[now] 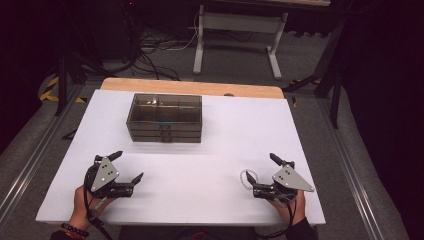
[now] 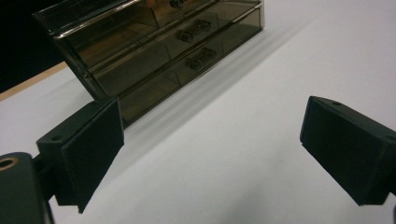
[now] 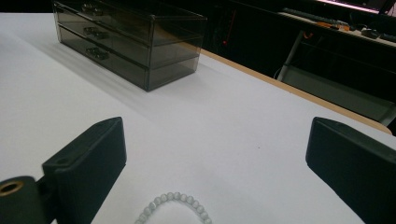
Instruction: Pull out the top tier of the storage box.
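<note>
A smoky transparent drawer box (image 1: 164,118) with stacked drawers and small handles stands at the far middle of the white table (image 1: 210,145). It appears too in the left gripper view (image 2: 159,51) and in the right gripper view (image 3: 130,42). A white bead bracelet (image 1: 245,177) lies on the table by my right gripper (image 1: 263,167); its beads (image 3: 175,205) sit low between the wide-apart jaws, untouched. My left gripper (image 1: 128,165) rests open at the near left, nothing between its jaws.
Beyond the table's wooden far edge (image 1: 192,87) stand a white desk frame (image 1: 235,40) and tangled cables (image 1: 150,55) on the floor. Metal rails run along both sides of the table.
</note>
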